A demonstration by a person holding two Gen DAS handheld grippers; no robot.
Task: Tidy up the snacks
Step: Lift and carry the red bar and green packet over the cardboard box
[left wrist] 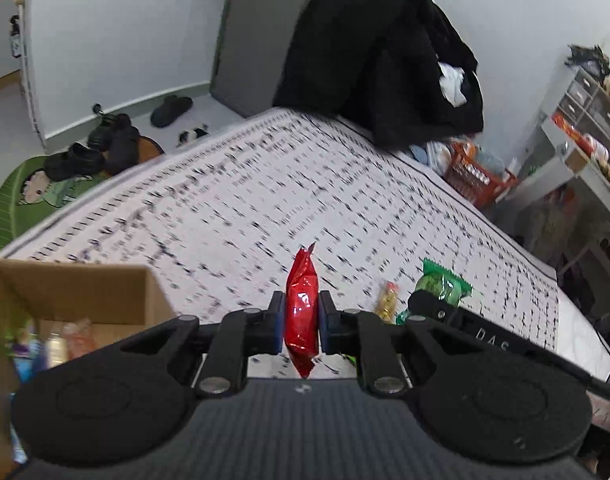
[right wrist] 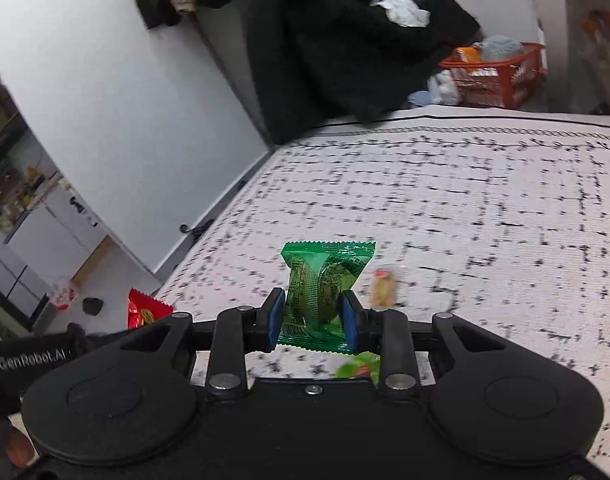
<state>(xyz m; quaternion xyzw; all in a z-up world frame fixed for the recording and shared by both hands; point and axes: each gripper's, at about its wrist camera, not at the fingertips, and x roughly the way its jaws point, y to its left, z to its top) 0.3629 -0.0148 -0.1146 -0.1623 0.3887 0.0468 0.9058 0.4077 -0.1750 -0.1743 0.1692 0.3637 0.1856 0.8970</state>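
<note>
A black coat is heaped at the bed's far edge. A yellow snack lies mid-bed. The box at the left edge holds packets. Left gripper clenches a red packet; right gripper clenches a green packet, both above the bed.

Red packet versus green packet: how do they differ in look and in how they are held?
The red packet is opaque glossy foil, seen edge-on in the left hand-held gripper. The green packet is translucent with printed text, held face-on in the right hand-held gripper. Both are pinched at mid-body above the patterned bedspread.
</note>
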